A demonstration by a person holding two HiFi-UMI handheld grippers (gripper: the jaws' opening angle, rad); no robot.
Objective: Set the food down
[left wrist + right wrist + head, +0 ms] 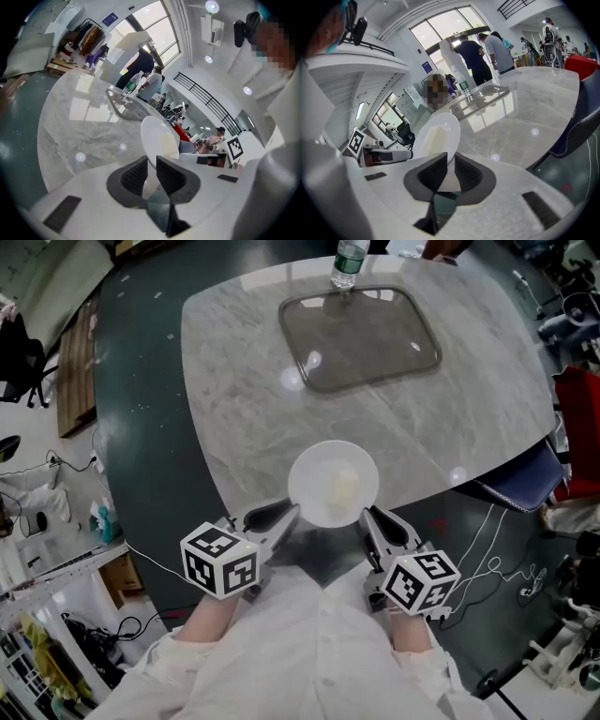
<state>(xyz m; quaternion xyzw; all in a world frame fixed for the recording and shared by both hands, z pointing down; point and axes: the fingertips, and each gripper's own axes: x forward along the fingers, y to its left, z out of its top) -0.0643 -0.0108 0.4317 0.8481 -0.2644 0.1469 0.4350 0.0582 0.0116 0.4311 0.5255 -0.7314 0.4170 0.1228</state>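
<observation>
Between my jaws: plate (317, 468), pale food (343, 489) on it. Left gripper (284, 515) and right gripper (369, 519) clamp opposite rims, at the near edge of the tabletop (244, 399). I'd lower both level, releasing once seated.

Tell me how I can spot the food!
Look at the marble table's near edge. The left gripper and the right gripper hold a round white plate there, and the food is the pale yellowish block on it, the only thing on the plate.
</observation>
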